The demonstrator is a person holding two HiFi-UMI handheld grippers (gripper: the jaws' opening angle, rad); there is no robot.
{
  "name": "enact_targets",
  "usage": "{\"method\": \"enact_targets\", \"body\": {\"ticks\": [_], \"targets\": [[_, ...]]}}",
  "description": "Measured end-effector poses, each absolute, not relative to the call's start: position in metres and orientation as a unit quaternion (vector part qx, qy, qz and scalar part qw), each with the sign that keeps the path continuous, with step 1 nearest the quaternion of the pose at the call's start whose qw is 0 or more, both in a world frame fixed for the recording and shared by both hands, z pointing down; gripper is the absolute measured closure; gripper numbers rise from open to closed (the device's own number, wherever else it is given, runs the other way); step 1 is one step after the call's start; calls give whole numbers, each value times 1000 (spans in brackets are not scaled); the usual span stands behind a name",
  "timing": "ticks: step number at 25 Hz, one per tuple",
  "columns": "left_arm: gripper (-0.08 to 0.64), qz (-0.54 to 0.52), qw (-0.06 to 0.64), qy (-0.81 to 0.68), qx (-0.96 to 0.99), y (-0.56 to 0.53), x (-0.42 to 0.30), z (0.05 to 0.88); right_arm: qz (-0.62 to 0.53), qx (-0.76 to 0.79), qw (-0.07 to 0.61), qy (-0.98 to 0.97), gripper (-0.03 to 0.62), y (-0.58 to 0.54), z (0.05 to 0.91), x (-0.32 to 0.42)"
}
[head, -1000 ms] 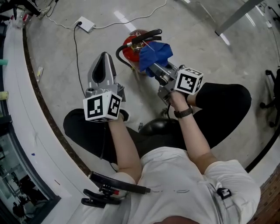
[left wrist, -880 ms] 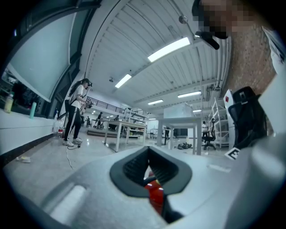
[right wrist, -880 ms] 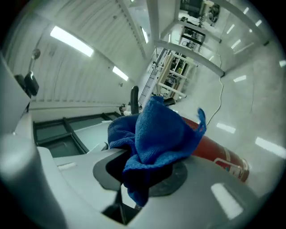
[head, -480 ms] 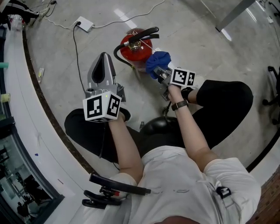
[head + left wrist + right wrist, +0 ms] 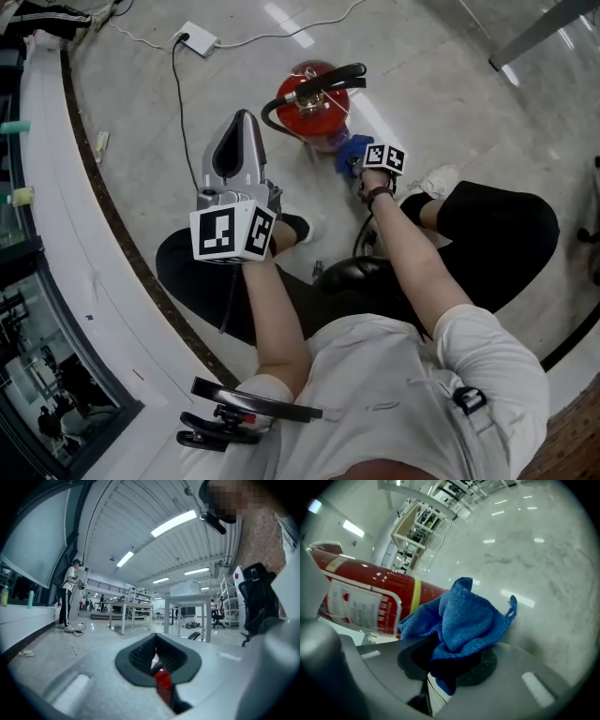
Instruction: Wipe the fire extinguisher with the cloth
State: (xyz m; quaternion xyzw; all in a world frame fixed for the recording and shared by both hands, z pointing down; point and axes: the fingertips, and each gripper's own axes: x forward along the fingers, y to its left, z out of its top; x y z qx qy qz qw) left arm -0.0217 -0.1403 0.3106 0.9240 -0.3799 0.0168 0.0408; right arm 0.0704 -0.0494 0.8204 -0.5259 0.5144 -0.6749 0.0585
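Note:
A red fire extinguisher (image 5: 314, 98) with a black handle and hose stands on the floor at the top of the head view. My right gripper (image 5: 356, 159) is shut on a blue cloth (image 5: 352, 146), low beside the extinguisher's right side near the floor. In the right gripper view the bunched cloth (image 5: 464, 618) fills the right gripper (image 5: 445, 663), and the red cylinder (image 5: 365, 592) with its white label lies just behind it. Whether the cloth touches the cylinder I cannot tell. My left gripper (image 5: 244, 122) is shut and holds nothing, left of the extinguisher. A sliver of red extinguisher (image 5: 161, 686) shows past the left gripper (image 5: 157, 663).
A white power strip (image 5: 197, 39) and its cable lie on the floor at the far left. A curved white ledge (image 5: 56, 234) borders the left side. A black stool (image 5: 352, 277) is under the person. Tables (image 5: 136, 613) and a standing person (image 5: 70, 597) are farther off.
My right gripper has carried the blue cloth down from the extinguisher's top to its lower right side near the floor. The left gripper has stayed about where it was.

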Motion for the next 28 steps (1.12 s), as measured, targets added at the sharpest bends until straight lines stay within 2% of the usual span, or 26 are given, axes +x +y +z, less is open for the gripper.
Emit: {"method": "enact_targets", "body": {"ticks": [3, 7, 11, 16, 19, 24, 26, 28], "targets": [[560, 21, 42, -382, 923, -153, -20, 301, -699, -506, 17, 505, 500, -41, 848, 65], [560, 13, 26, -372, 928, -176, -12, 288, -694, -511, 31, 505, 500, -53, 821, 90], [560, -3, 28, -366, 930, -198, -5, 278, -617, -528, 74, 579, 495, -73, 702, 121], [560, -6, 33, -359, 933, -214, 3, 274, -503, -480, 220, 684, 497, -98, 506, 138], [560, 2, 36, -359, 933, -216, 6, 279, -484, -406, 260, 730, 499, -104, 442, 122], [560, 0, 33, -356, 934, -216, 8, 275, -509, -368, 317, 710, 500, -109, 450, 122], [560, -1, 33, -355, 934, -216, 9, 276, -519, -384, 300, 702, 502, -113, 476, 125], [560, -1, 36, -356, 934, -218, 12, 278, -547, -421, 248, 680, 502, -115, 529, 126]]}}
